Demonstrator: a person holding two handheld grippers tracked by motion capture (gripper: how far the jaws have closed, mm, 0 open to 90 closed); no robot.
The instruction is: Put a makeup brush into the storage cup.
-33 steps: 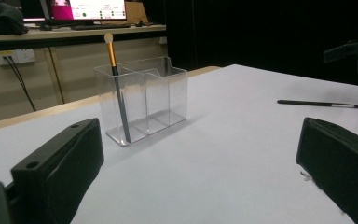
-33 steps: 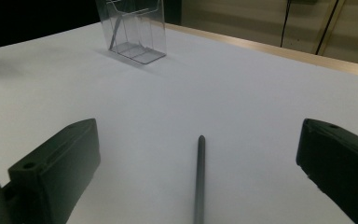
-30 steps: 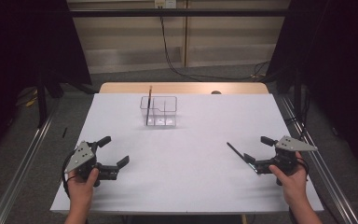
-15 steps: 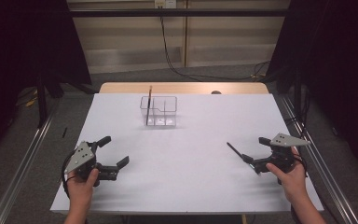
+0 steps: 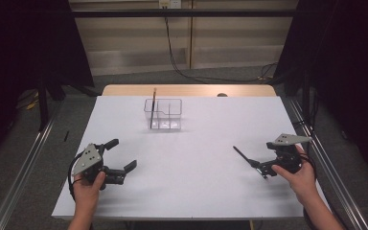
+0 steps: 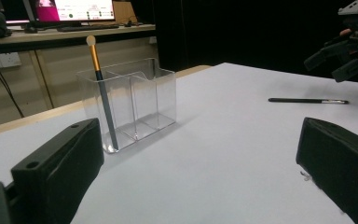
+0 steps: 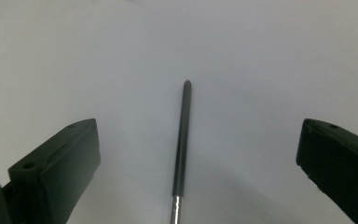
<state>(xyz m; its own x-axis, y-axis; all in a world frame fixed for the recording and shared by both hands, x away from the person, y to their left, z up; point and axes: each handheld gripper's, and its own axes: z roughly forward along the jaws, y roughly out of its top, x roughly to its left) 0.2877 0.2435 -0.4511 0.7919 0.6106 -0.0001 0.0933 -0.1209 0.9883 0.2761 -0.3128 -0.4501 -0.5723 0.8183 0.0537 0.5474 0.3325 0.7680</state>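
1. The left gripper (image 5: 117, 165) rests low over the white worktop (image 5: 191, 182), jaws spread and holding nothing.
2. At the far middle stands a clear plastic compartmented holder (image 5: 163, 115) with a gold-and-grey brush (image 6: 101, 98) upright in its left end.
3. The thin black pen-like stick (image 7: 182, 140) lies flat on the worktop between the spread jaws of the right gripper (image 5: 263, 167).
4. This looks like the reach-to-grasp step; next, the right jaws should lower and pinch the stick.

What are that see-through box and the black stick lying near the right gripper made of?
The box looks like clear glossy plastic, probably acrylic: its dividers and the table show through its walls. The stick looks like a matt black handle, plastic or painted wood, with a shiny metal-looking sleeve at one end.
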